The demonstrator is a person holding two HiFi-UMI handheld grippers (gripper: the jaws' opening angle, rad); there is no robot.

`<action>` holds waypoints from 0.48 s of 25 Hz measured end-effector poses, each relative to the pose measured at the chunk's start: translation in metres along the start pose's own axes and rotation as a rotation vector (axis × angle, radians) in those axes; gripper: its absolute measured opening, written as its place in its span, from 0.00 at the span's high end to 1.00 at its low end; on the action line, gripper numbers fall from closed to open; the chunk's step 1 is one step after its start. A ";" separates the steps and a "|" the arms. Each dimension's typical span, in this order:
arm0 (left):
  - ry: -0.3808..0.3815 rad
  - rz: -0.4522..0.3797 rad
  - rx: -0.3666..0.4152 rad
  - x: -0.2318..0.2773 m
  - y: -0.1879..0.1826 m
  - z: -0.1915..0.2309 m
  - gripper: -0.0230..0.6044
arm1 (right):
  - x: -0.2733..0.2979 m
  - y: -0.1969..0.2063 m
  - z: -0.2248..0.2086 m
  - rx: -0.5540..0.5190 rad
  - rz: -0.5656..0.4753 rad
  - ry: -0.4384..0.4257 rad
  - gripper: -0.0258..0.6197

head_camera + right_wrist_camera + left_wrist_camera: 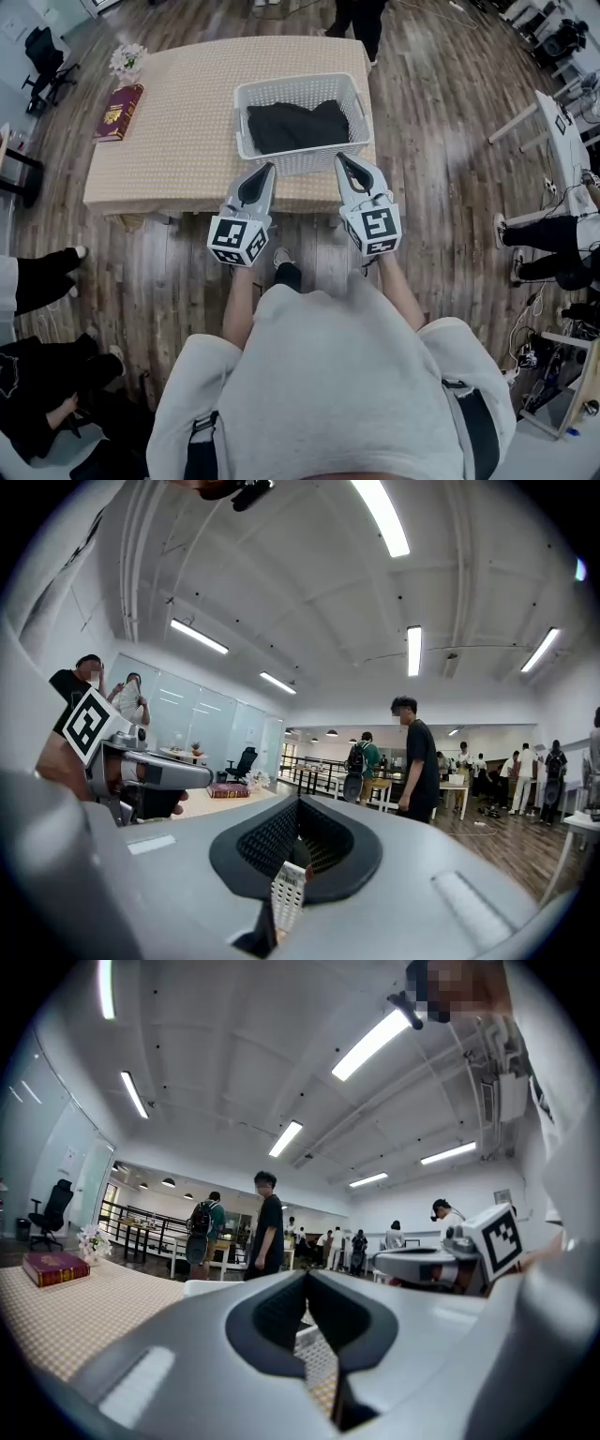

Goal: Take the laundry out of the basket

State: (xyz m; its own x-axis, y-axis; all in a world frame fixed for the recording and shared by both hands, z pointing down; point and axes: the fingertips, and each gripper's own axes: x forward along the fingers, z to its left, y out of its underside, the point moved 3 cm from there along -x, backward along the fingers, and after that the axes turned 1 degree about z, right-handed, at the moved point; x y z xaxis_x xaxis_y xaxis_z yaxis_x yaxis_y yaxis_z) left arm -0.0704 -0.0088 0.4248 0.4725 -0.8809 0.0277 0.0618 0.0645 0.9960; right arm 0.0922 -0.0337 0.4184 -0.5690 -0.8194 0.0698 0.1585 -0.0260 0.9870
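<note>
While both pairs of jaws are pressed together on nothing, the left gripper (pixel 269 169) and right gripper (pixel 341 159) point at the white basket (pixel 298 86) on the bench (pixel 178 131). Dark laundry (pixel 298 127) lies inside it, a red book (pixel 119 111) well apart.

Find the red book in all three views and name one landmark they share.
Head view: the red book lies upper left, at the left end of the table.
Left gripper view: far left, at mid-height, lying flat on the table.
Right gripper view: small, left of centre, in the distance.
Shared landmark: the white flowers, right beside the book in every view.
</note>
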 end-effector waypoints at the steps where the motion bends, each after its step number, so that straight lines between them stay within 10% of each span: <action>1: 0.007 -0.001 -0.001 0.007 -0.003 0.012 0.95 | 0.012 -0.003 -0.001 -0.004 0.002 0.008 0.96; 12: 0.060 -0.004 -0.004 0.050 -0.020 0.119 0.95 | 0.107 -0.020 -0.015 -0.001 0.008 0.127 0.96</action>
State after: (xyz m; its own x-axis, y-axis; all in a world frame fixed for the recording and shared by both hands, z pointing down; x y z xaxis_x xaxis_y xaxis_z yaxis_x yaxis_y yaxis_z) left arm -0.1526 -0.1096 0.4160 0.5237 -0.8517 0.0181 0.0674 0.0627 0.9958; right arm 0.0403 -0.1298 0.4034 -0.4611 -0.8854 0.0583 0.1629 -0.0199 0.9864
